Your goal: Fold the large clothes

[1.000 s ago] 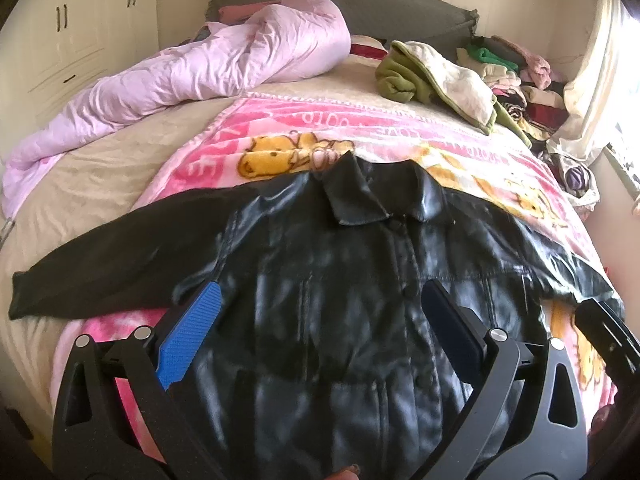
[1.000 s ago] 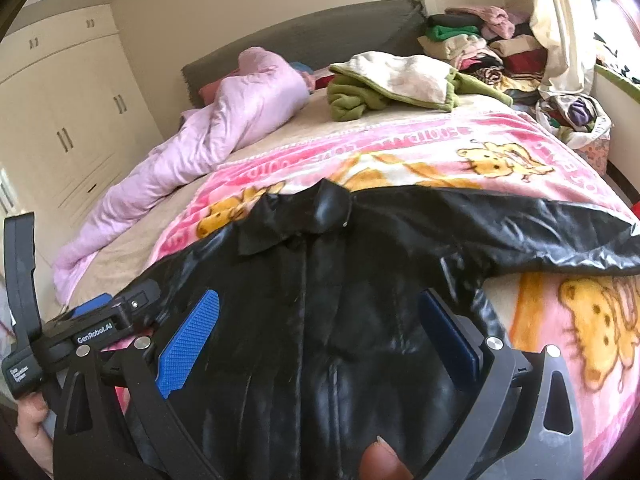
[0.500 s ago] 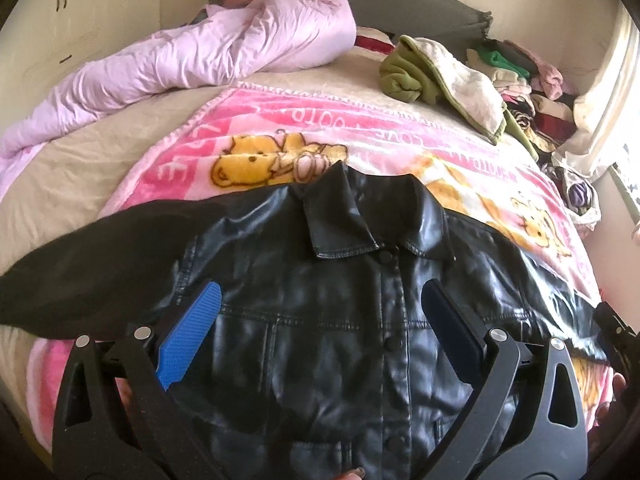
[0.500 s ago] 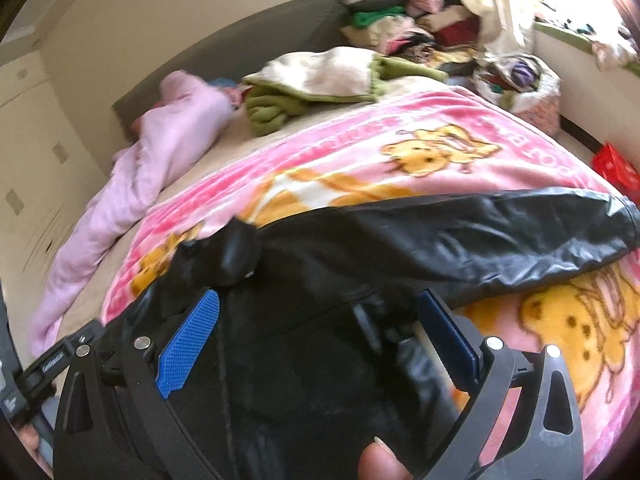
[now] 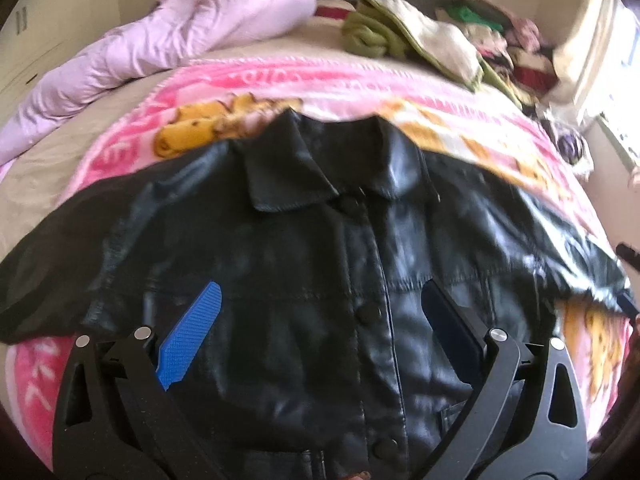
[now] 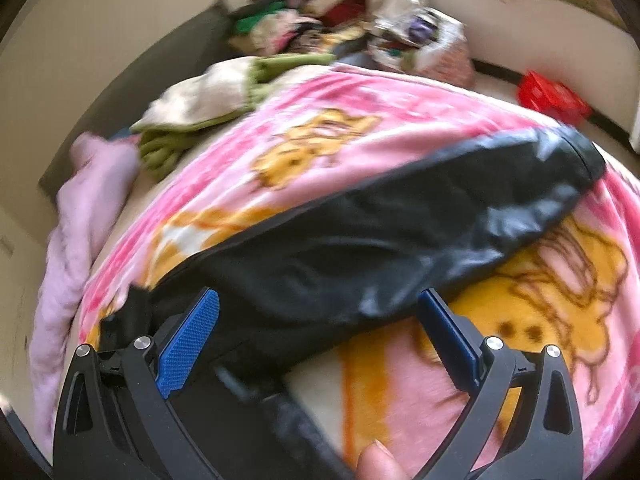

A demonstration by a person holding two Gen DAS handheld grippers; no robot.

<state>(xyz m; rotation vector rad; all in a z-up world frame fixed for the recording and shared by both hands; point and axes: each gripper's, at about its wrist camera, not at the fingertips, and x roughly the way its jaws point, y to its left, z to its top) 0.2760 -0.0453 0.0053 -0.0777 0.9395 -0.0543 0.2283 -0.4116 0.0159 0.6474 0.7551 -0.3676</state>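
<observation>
A black leather jacket lies front up on a pink cartoon blanket, collar toward the headboard, buttons closed, both sleeves spread sideways. My left gripper hovers open over the jacket's chest with nothing between its blue pads. In the right wrist view, the jacket's right sleeve stretches across the blanket up to the right. My right gripper stands open just above that sleeve near the armpit, empty. Both views are blurred by motion.
A lilac duvet is bunched at the head of the bed on the left. A green and cream garment lies beyond the blanket. Piled clothes fill the far right corner. A red basket sits on the floor.
My left gripper moved forward and lower over the jacket's chest. My right gripper swung right and down, from the jacket body onto the right sleeve. Both stayed open.
</observation>
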